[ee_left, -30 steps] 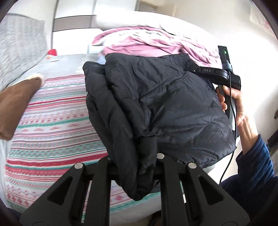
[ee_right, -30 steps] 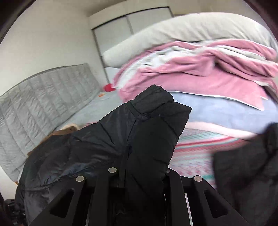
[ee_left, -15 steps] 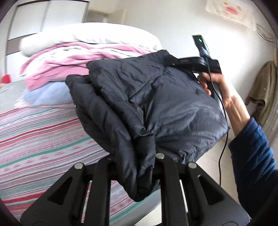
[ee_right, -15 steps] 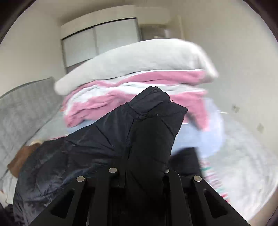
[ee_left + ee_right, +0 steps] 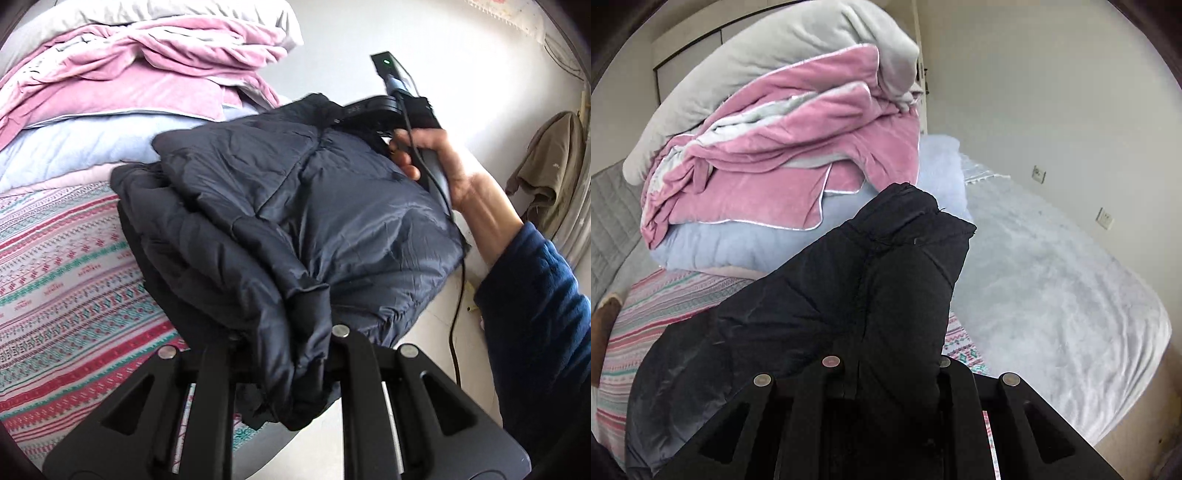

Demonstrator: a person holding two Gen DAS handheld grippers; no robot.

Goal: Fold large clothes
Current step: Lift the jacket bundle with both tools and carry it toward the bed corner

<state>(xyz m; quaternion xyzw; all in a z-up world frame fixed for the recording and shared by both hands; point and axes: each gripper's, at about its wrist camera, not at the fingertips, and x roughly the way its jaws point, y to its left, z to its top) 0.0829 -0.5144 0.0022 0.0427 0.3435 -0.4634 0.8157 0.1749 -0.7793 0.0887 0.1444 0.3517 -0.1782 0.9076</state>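
A folded black puffer jacket (image 5: 295,221) hangs in the air between my two grippers, above the edge of the bed. My left gripper (image 5: 284,354) is shut on a bunched corner of the jacket. My right gripper (image 5: 332,114) shows in the left wrist view at the jacket's far edge, held by a hand in a blue sleeve. In the right wrist view the right gripper (image 5: 886,365) is shut on a thick fold of the jacket (image 5: 886,266), which hides its fingertips.
The bed has a striped patterned cover (image 5: 62,266) and a white sheet (image 5: 1052,288). A pile of pink, grey and pale blue blankets (image 5: 783,147) lies at the bed's end. An olive garment (image 5: 546,166) hangs on the wall at right. A brown pillow (image 5: 602,325) lies at left.
Both grippers have swung the jacket to the right, away from the headboard toward the blanket pile and the bed's edge. Both grips have stayed shut on it.
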